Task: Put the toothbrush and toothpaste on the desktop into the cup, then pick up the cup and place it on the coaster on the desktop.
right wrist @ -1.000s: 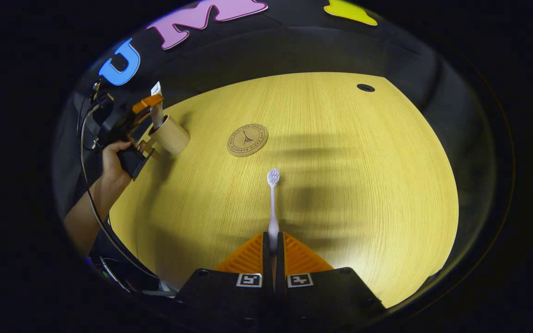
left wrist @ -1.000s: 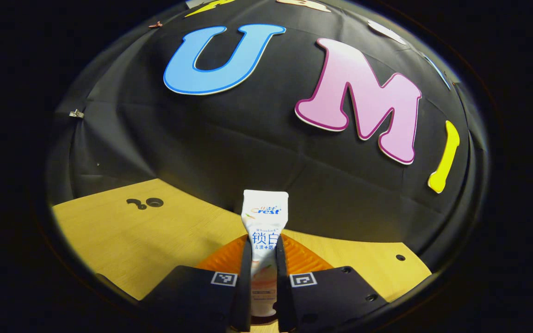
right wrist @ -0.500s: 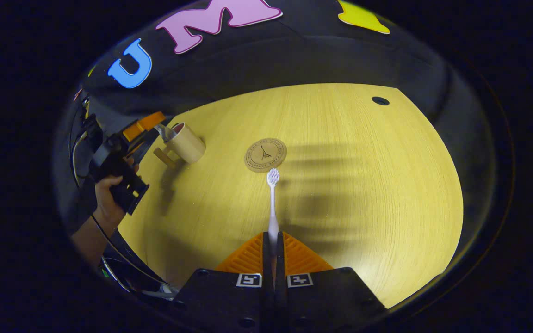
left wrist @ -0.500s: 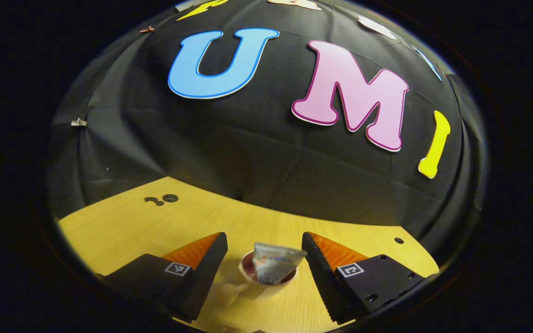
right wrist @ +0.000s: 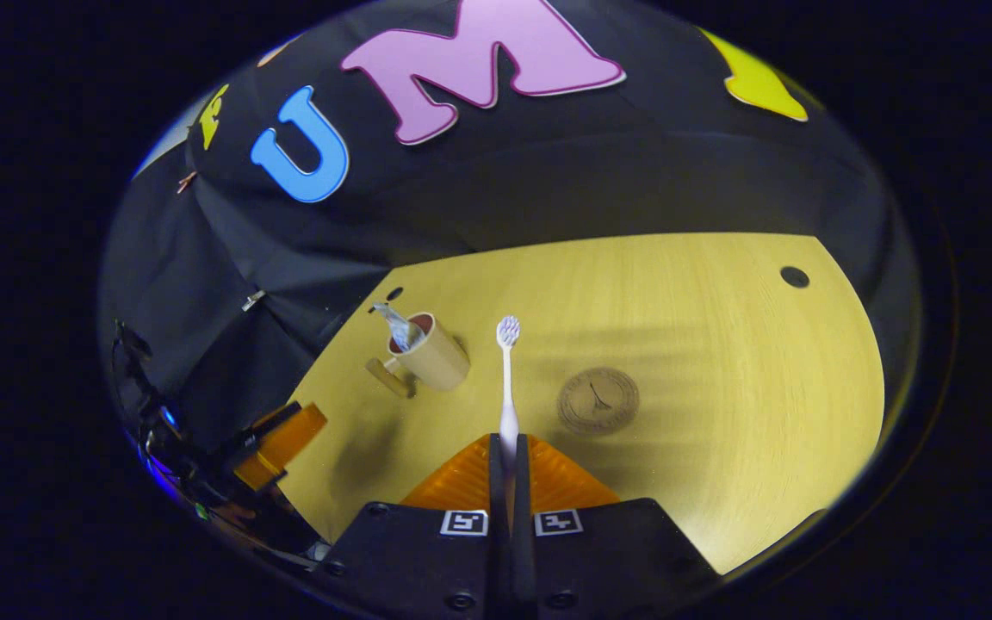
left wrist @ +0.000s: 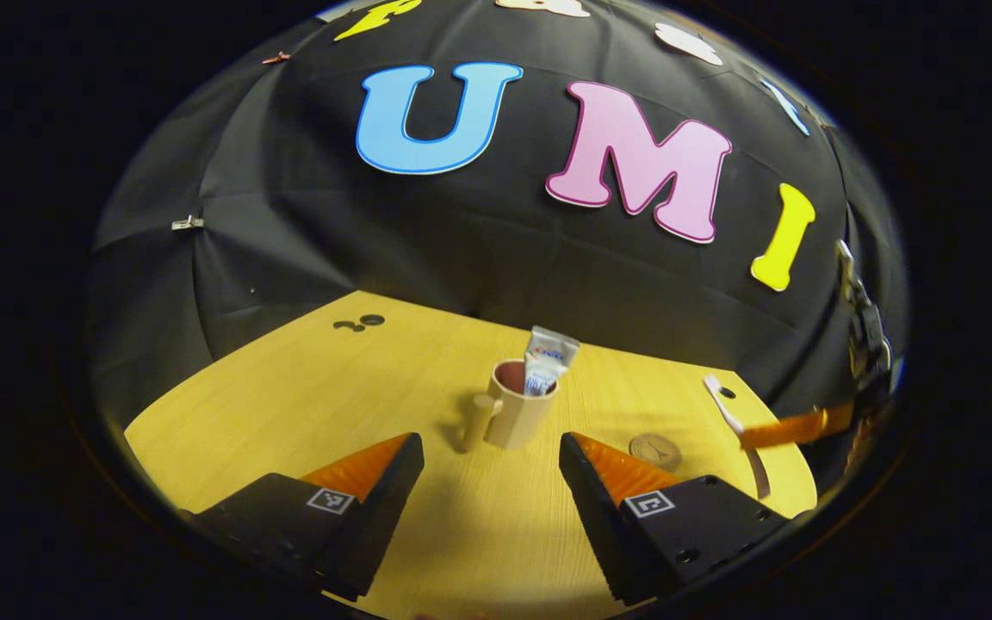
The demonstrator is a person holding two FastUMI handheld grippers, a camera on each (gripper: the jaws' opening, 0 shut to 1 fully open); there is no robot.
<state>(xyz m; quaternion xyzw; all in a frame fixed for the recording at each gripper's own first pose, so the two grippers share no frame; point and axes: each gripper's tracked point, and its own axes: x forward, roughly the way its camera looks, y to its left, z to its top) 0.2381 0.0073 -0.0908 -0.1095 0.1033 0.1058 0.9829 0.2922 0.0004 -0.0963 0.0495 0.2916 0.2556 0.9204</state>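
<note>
In the left gripper view the left tongs (left wrist: 480, 469) gape wide over the bench (left wrist: 272, 405), and at 12 o'clock beyond them the cup (left wrist: 517, 412) stands upright with the toothpaste (left wrist: 545, 358) leaning in it, handle to the left, the coaster (left wrist: 655, 447) flat at 3 o'clock of the cup. In the right gripper view the right tongs (right wrist: 505, 469) are clamped on the toothbrush (right wrist: 507, 379), its bristles pointing to 12 o'clock, with the cup at 10 o'clock of them and the coaster at 2 o'clock.
</note>
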